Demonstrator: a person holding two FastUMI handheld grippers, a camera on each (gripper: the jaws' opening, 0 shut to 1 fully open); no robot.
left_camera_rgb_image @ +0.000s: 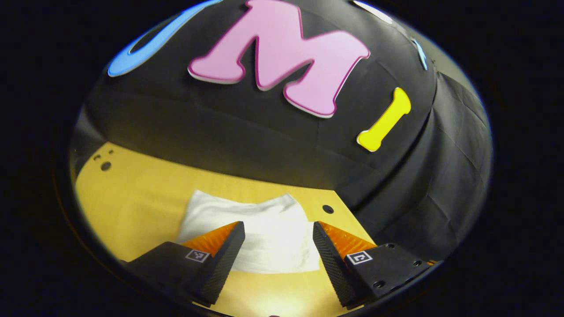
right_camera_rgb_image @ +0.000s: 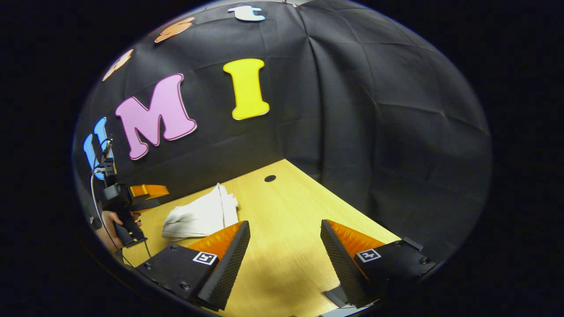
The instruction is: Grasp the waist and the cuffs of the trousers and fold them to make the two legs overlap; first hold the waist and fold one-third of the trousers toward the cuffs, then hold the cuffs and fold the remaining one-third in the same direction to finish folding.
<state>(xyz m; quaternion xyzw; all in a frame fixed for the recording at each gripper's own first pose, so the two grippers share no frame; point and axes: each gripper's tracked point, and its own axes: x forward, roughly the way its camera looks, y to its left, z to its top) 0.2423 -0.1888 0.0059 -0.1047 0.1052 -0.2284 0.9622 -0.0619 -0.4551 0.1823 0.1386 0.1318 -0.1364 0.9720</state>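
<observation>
White trousers (left_camera_rgb_image: 260, 233) lie folded on a wooden table (left_camera_rgb_image: 141, 198). Left gripper (left_camera_rgb_image: 277, 253) and right gripper (right_camera_rgb_image: 284, 257) hover with fingers apart, holding nothing.

The trousers (left_camera_rgb_image: 264, 233) are white and lie folded into a compact, roughly rectangular bundle, flat on the desk (left_camera_rgb_image: 145, 193). In the right gripper view the trousers (right_camera_rgb_image: 200, 218) sit toward nine o'clock, layers slightly rumpled, one corner bunched upward.

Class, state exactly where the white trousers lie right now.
In the left gripper view the trousers lie folded on the wooden table, just beyond the open left gripper, near the round hole.
</observation>
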